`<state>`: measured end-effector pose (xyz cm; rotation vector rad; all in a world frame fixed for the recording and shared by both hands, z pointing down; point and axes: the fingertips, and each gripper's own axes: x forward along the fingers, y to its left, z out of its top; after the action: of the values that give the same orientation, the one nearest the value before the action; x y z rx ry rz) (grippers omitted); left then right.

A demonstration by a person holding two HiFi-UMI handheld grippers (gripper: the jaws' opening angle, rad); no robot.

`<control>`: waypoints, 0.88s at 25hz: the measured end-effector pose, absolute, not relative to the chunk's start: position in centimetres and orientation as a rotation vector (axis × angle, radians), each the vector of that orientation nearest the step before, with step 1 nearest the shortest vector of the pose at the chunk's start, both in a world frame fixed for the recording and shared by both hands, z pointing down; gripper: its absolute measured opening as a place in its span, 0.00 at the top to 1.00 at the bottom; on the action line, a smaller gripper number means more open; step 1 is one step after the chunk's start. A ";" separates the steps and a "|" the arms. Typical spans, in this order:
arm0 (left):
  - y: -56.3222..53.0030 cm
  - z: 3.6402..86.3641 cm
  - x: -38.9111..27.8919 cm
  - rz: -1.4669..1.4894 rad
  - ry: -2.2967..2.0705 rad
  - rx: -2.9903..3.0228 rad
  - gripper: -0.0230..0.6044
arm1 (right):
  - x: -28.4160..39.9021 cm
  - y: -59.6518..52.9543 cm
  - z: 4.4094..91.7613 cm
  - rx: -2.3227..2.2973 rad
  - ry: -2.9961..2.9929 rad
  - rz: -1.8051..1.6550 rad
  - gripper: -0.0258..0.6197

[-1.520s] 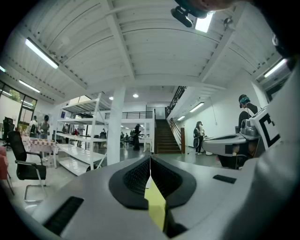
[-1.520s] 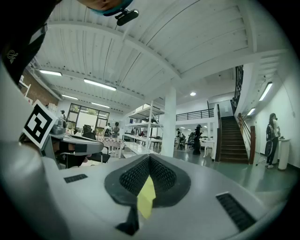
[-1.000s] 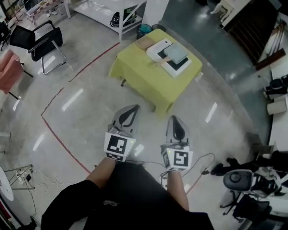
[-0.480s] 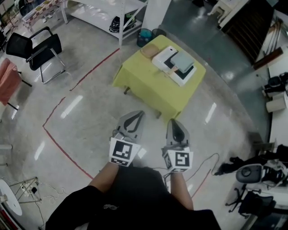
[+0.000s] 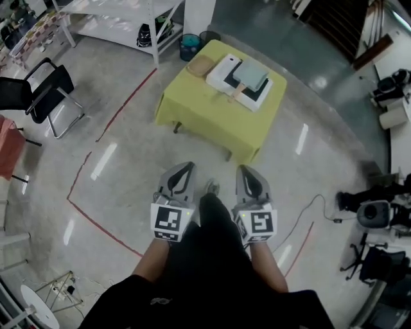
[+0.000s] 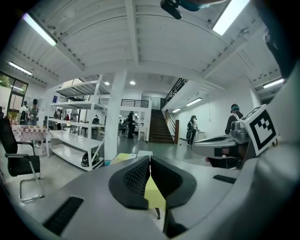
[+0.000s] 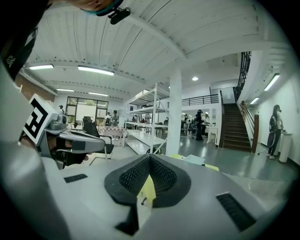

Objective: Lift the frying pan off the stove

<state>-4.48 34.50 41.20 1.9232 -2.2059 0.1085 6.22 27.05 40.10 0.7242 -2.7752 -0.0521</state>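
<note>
The frying pan, a grey-green square pan with a wooden handle, sits on the white stove on a yellow-clothed table some way ahead of me. Both grippers hang over the floor, well short of the table. My left gripper is shut with nothing in it, and so is my right gripper. In the left gripper view the jaws of the left gripper meet, with the yellow table beyond. In the right gripper view the right gripper is shut too, and the stove shows far off.
A round wooden board lies beside the stove. A black chair and white shelving stand at the left, a teal bin behind the table. Red floor tape runs left. Cables and equipment crowd the right.
The person has stepped forward: a dark trouser leg and shoe now show between the grippers, and the room has shifted in view. Both grippers stay shut, side by side.
</note>
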 end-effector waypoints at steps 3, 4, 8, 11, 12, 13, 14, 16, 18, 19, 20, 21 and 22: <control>33.5 41.7 -5.3 0.115 -2.196 1.924 0.89 | 5.0 26.2 40.7 0.720 -2.782 -0.038 0.94; 33.1 41.7 -5.7 0.126 -2.195 1.925 0.89 | 4.5 25.7 40.8 0.723 -2.786 -0.027 0.94; 31.5 41.4 -7.3 0.175 -2.203 1.924 0.89 | 3.0 23.1 41.2 0.730 -2.801 0.026 0.94; 30.1 41.5 -8.7 0.179 -2.199 1.907 0.89 | 1.8 21.5 41.3 0.727 -2.808 0.056 0.94; 29.4 41.7 -9.0 0.174 -2.188 1.905 0.89 | 1.4 20.8 41.4 0.729 -2.814 0.070 0.94; 28.6 42.0 -9.2 0.167 -2.172 1.905 0.89 | 1.0 20.1 41.6 0.730 -2.818 0.085 0.94; 27.7 42.2 -9.3 0.163 -2.154 1.908 0.89 | 0.8 19.2 41.9 0.730 -2.818 0.102 0.94; 25.5 42.8 -9.4 0.170 -2.121 1.913 0.89 | 0.4 17.1 42.7 0.733 -2.806 0.134 0.94; 22.9 43.2 -9.6 0.179 -2.094 1.917 0.89 | 0.2 14.5 43.4 0.739 -2.784 0.157 0.94; 21.5 43.3 -9.8 0.181 -2.082 1.920 0.89 | 0.0 13.1 43.7 0.744 -2.774 0.165 0.94; 20.0 43.4 -10.0 0.183 -2.072 1.921 0.89 | -0.3 11.7 43.8 0.746 -2.768 0.176 0.94; 18.5 43.4 -10.3 0.186 -2.060 1.922 0.89 | -0.6 10.3 44.0 0.744 -2.766 0.191 0.94; 17.0 43.5 -10.5 0.191 -2.048 1.922 0.89 | -1.0 8.9 44.2 0.739 -2.765 0.209 0.94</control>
<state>-10.52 16.97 43.51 1.9215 -2.0478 0.1907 -0.98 8.86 44.20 0.7393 -2.7655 0.2090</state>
